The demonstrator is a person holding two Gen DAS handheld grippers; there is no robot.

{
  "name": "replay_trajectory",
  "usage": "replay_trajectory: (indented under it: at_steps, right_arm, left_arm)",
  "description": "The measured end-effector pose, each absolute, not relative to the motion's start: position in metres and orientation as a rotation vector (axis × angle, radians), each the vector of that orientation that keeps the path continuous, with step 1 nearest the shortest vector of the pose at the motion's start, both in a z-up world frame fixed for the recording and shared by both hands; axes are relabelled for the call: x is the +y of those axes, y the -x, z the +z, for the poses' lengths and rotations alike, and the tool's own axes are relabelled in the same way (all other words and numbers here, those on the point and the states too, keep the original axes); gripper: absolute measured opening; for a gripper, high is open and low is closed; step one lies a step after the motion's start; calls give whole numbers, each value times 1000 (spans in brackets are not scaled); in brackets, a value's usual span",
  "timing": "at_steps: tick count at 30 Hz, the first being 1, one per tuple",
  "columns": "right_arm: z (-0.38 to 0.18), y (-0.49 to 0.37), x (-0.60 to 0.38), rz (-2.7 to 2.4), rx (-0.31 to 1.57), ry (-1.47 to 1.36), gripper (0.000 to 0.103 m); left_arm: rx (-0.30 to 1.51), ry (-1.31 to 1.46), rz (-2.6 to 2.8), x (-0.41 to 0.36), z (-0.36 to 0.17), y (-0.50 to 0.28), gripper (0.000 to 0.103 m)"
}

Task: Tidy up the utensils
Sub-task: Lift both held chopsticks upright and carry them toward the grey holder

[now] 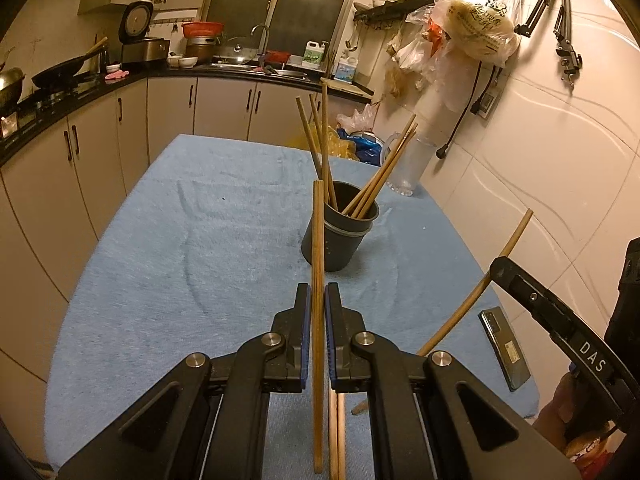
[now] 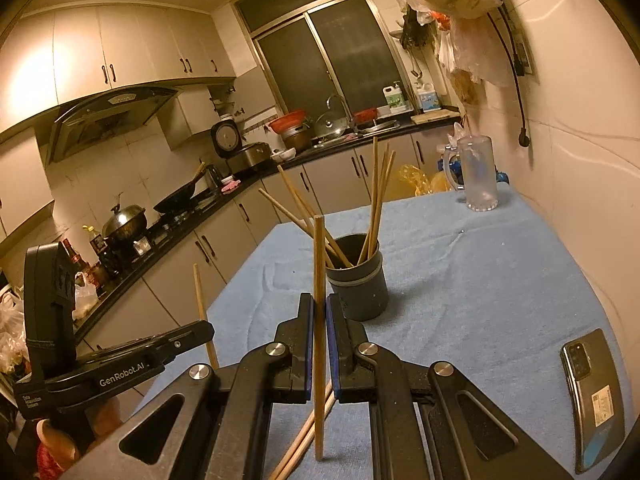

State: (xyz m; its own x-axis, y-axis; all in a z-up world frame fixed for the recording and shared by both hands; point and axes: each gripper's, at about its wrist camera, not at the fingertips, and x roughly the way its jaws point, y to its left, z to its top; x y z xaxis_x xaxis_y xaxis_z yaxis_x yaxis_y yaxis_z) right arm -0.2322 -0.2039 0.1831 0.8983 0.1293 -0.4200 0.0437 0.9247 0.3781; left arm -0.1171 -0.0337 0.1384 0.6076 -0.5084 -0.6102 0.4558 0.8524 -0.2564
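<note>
At the bottom centre of the left wrist view, the left tool (image 1: 318, 300) is clenched on a single wooden chopstick (image 1: 318, 264) that stands nearly upright between its blue pads. Just beyond it, at mid-frame, a dark cup (image 1: 340, 236) sits on the blue-cloth counter (image 1: 160, 260) and holds several more chopsticks (image 1: 320, 140) leaning apart. At the right edge the right tool (image 1: 498, 266) grips another chopstick (image 1: 516, 232). A phone (image 1: 506, 348) lies at the lower right, and a clear mug (image 1: 408, 164) stands behind the cup.

Low in the right wrist view, the right tool (image 2: 320, 308) is likewise clamped on its chopstick (image 2: 319, 260), upright at centre. The cup (image 2: 358, 280) is just beyond, slightly right. Loose chopsticks (image 2: 304, 440) lie on the cloth beneath the tool. At lower left the left tool (image 2: 208, 330) grips its chopstick (image 2: 199, 292).
</note>
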Motion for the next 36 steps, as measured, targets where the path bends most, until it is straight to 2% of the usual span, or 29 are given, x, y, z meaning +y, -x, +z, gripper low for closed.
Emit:
replay_trajectory:
  at_steps: [36]
  right_arm:
    - [196, 231, -209, 48, 407, -381, 7]
  left_arm:
    - [672, 72, -548, -35, 164, 106, 6]
